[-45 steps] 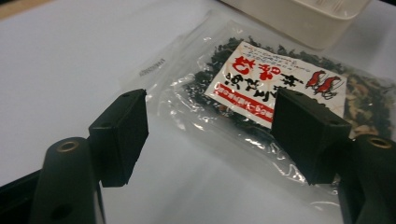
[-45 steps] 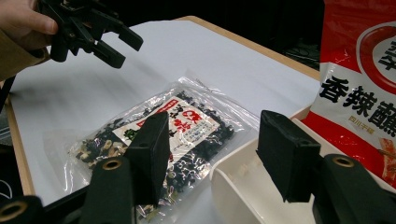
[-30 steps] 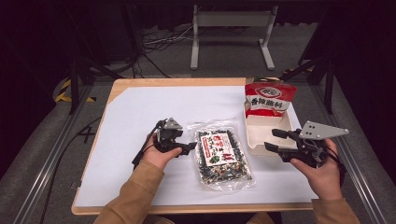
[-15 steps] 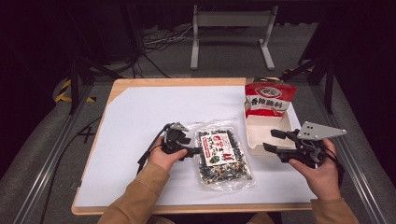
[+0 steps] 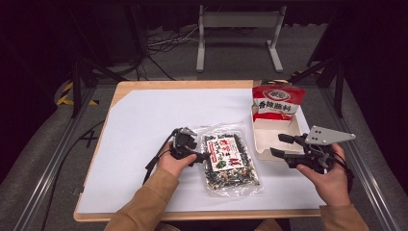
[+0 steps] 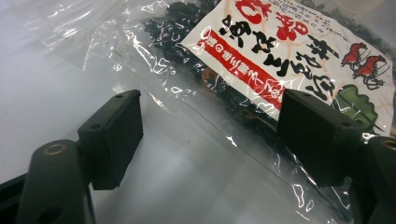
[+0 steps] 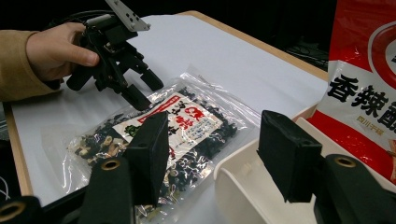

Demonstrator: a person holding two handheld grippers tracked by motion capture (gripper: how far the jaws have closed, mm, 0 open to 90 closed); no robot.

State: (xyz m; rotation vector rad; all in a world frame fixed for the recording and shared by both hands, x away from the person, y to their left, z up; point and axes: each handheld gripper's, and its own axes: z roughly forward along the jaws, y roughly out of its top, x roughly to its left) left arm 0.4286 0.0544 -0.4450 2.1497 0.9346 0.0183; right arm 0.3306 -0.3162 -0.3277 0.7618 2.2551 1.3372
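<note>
Since the earlier frame the left tongs (image 5: 201, 156) have sunk to the clear snack bag (image 5: 230, 161) at centre, jaws just reopened wide, straddling its edge ungripped. Right tongs (image 5: 278, 146) hang open, empty, unmoved.

Bare white mat (image 5: 144, 120) left of clear packet (image 5: 230, 161)

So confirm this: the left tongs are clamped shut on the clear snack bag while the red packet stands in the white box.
Not clamped. The left gripper view shows the left tongs open over the clear snack bag; the red packet does stand in the white box.
</note>
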